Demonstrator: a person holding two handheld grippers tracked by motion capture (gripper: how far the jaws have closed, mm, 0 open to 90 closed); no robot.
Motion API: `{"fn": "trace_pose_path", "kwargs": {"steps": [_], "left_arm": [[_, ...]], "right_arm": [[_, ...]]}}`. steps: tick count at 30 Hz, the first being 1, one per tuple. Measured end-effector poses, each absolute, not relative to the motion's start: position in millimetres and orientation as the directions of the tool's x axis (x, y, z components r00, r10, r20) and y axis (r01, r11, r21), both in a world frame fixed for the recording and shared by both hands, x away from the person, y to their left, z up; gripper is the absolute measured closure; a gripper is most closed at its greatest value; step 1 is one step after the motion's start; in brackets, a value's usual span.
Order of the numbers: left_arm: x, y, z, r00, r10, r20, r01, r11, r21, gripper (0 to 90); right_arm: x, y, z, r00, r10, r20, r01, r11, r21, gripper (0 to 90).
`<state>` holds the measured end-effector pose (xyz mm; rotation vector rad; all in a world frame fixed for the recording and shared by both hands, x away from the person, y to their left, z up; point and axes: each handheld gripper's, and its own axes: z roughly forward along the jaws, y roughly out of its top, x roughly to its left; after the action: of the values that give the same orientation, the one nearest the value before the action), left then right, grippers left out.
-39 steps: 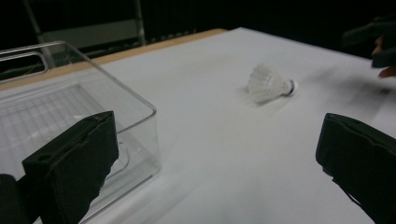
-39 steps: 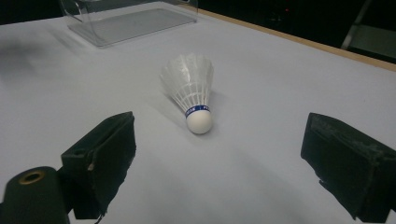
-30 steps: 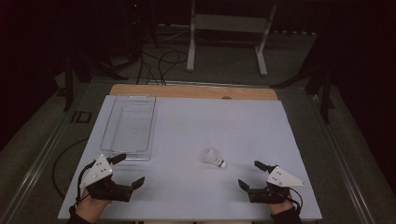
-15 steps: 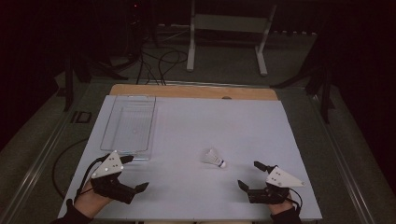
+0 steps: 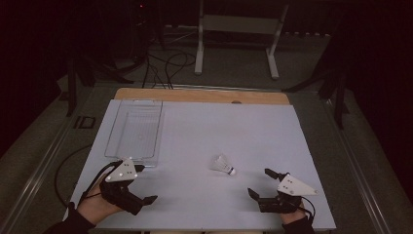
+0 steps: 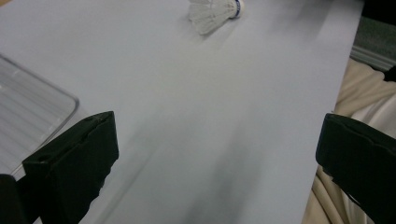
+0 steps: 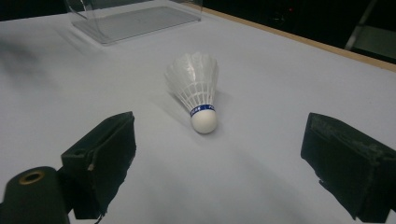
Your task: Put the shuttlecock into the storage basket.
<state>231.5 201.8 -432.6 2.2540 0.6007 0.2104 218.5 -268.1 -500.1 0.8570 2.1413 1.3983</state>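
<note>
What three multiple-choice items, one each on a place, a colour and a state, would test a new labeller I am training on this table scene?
1. Where does the shuttlecock lie?
A. inside the clear tray
B. on the white table sheet, nearer the right hand-held gripper
C. between the left gripper's jaws

2. What colour is the band above its cork?
A. red
B. green
C. blue

3. How does the right hand-held gripper stand?
A. open, empty
B. shut on the shuttlecock
C. shut on the tray

Answers: 1 B, it rests on the bare sheet, right of the clear tray. 2 C, the right gripper view shows a blue band. 3 A, its jaws stand wide apart with the shuttlecock lying ahead of them, untouched.
</note>
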Motion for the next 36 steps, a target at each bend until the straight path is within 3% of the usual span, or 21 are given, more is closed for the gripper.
{"fn": "trace_pose_path", "kwargs": {"steps": [19,36], "left_arm": [[244.5,189.4,-429.9,0.912,0.406,-0.054,0.339,-0.673,0.657,0.1],[257.0,162.9,-427.6,0.94,0.337,-0.045,0.309,-0.79,0.529,0.1]], "right_arm": [[217.8,-267.2,-499.6,-0.714,0.699,-0.036,0.253,0.305,0.918,10.3],[217.6,-267.0,-499.4,-0.715,0.697,-0.041,0.25,0.31,0.917,10.3]]}}
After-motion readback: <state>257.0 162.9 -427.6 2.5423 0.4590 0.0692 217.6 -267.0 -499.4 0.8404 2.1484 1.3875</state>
